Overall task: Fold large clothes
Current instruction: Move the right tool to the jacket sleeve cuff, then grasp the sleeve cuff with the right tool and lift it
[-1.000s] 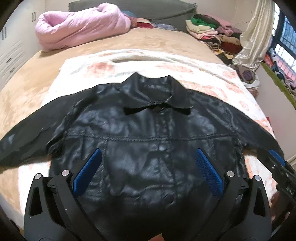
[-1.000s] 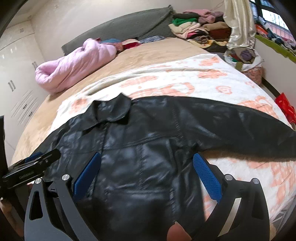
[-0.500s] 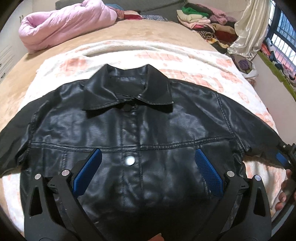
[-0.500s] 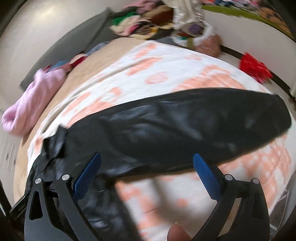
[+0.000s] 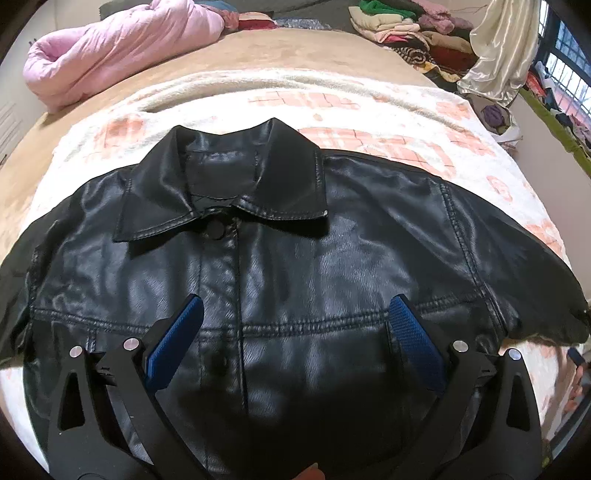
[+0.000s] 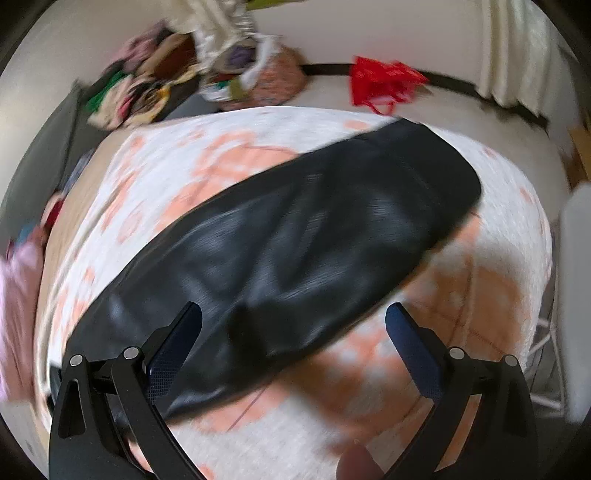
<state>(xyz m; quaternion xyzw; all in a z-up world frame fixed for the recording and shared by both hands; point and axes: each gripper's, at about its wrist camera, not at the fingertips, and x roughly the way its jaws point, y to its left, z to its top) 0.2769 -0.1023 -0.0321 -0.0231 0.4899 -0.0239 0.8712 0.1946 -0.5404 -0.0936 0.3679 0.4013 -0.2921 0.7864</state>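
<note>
We've got the black leather jacket [image 5: 295, 258] laid out flat, front side up, on the white and orange blanket [image 5: 369, 110] that covers the bed [image 5: 258, 51]. Collar points toward the far end of the bed, buttons done up down the middle. The left gripper [image 5: 295, 325] hangs over the chest of the jacket with its jaws spread wide, nothing between the blue pads [image 5: 173, 343]. Can't tell whether the pads touch the leather or just float above it.

Over on the right, the view is pretty blurry, but we can make out the jacket's sleeve [image 6: 295, 236] stretched out straight across the blanket toward the edge of the bed. The right gripper [image 6: 293, 332] sits over the near part of that sleeve, jaws wide apart too and holding nothing.

Background stuff: a pink quilt [image 5: 110, 48] bundled up at the far left of the bed, a pile of folded clothes [image 5: 406, 33] at the far right, and a red bag [image 6: 380, 81] on the floor past the bed.
</note>
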